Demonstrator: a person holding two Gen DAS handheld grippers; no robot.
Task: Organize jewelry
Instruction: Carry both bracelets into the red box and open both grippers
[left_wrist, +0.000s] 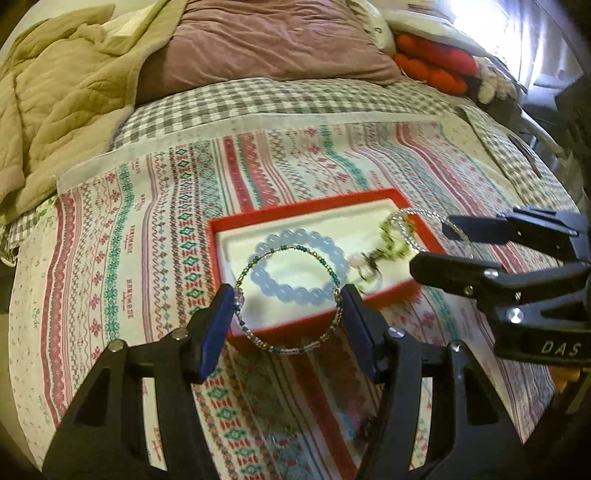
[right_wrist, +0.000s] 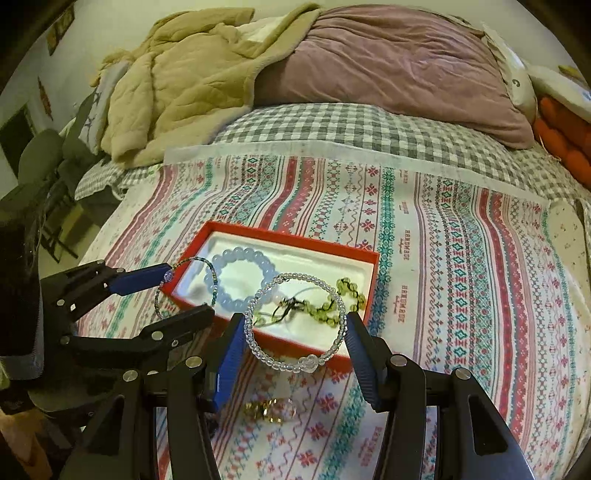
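Observation:
A red box (left_wrist: 303, 206) (right_wrist: 295, 242) with a white lining lies on a patterned cloth on a bed. In it are a pale blue bead bracelet (left_wrist: 325, 245) (right_wrist: 236, 254) and a green bead bracelet (left_wrist: 393, 249) (right_wrist: 349, 286). My left gripper (left_wrist: 286, 295) (right_wrist: 188, 291) is shut on a thin teal-and-gold beaded bracelet (left_wrist: 291, 349) (right_wrist: 158, 299), held as a ring over the box's near left edge. My right gripper (right_wrist: 295, 319) (left_wrist: 430, 243) is shut on a clear bead bracelet (right_wrist: 308, 363) (left_wrist: 417, 211) with a heart bead, over the box's near right part.
A small gold and clear piece of jewelry (right_wrist: 269, 410) lies on the patterned cloth (right_wrist: 461, 280) under my right gripper. Behind the cloth are a checked sheet (left_wrist: 258, 96), a mauve pillow (left_wrist: 266, 44), a beige quilt (left_wrist: 62, 88) and red plush (left_wrist: 432, 62).

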